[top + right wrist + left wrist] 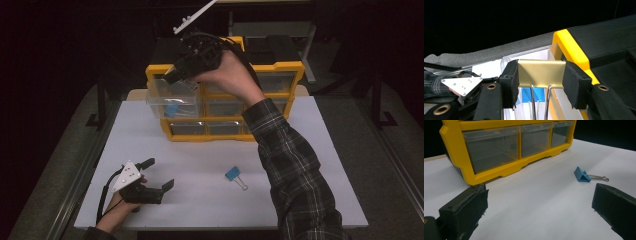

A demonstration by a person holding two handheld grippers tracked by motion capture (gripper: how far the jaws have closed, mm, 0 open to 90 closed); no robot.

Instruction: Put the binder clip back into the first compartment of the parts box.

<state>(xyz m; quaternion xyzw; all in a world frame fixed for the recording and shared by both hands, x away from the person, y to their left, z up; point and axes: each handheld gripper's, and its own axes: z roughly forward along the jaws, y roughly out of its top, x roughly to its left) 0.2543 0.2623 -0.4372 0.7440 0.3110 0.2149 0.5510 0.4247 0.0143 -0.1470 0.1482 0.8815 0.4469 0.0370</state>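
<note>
1. A gold binder clip (540, 73) is pinched between the pads of the right claw (540, 82), held above the pulled-out clear drawer (172, 100) of the yellow drawer cabinet (280, 67).
2. A blue binder clip (172, 110) is seen lying inside that drawer; another blue clip (233, 175) lies on the white counter (310, 165).
3. The left claw (159, 174) is held spread and empty near the counter's front.
4. If the gold clip is released off-centre, the drawer rim could be struck and the clip bounced out.
</note>
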